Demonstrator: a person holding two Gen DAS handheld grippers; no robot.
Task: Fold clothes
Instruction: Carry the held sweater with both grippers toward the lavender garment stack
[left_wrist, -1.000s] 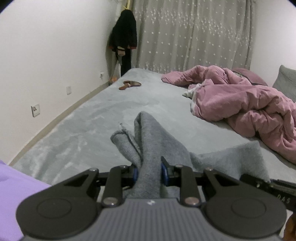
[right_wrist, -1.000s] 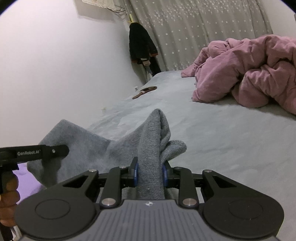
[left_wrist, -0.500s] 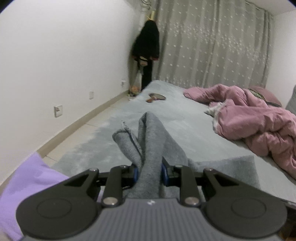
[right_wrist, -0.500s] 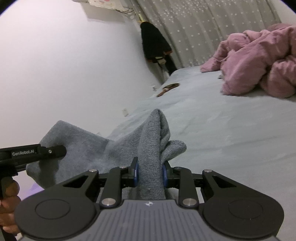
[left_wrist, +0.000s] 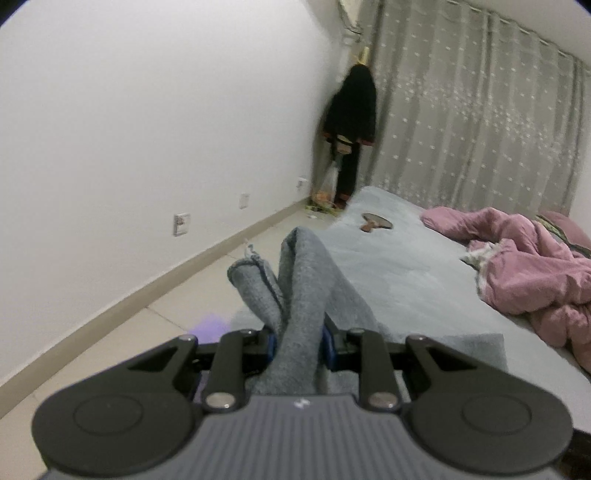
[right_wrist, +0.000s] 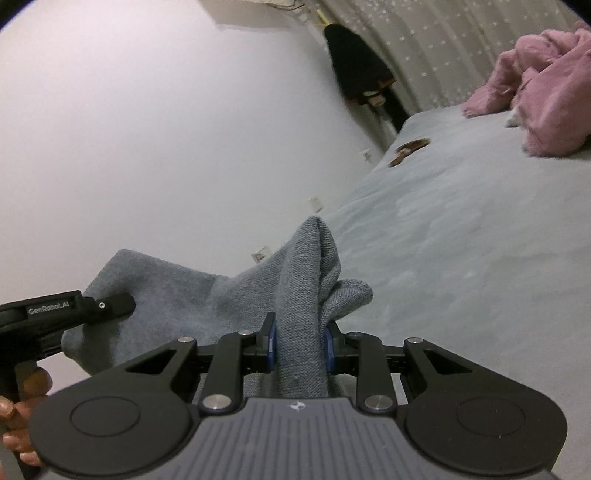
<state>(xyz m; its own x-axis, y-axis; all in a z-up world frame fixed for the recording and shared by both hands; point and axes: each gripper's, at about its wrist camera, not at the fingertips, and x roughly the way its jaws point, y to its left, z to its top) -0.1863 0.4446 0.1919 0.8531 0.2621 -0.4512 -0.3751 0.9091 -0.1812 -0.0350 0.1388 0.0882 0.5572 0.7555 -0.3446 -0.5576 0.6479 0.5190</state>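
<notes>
A grey knitted garment (left_wrist: 306, 291) is held up between both grippers above the near edge of the bed. My left gripper (left_wrist: 298, 341) is shut on one bunched end of it. My right gripper (right_wrist: 298, 341) is shut on the other end of the grey garment (right_wrist: 303, 280), whose cloth spreads to the left. In the right wrist view the left gripper's black body (right_wrist: 66, 312) and the hand (right_wrist: 22, 417) holding it show at the left edge. The garment's lower part hangs out of sight below the grippers.
A grey bed (left_wrist: 406, 273) stretches ahead with a pink duvet (left_wrist: 528, 273) heaped at the right and a table tennis paddle (left_wrist: 375, 223) near its far end. White wall and tiled floor (left_wrist: 140, 332) lie left. A dark coat (left_wrist: 351, 107) hangs by the curtain. Something purple (left_wrist: 210, 326) lies below.
Both grippers have lifted and tilted up with the garment still gripped. The views now show more wall and floor and less bed. The left view has swung leftward.
</notes>
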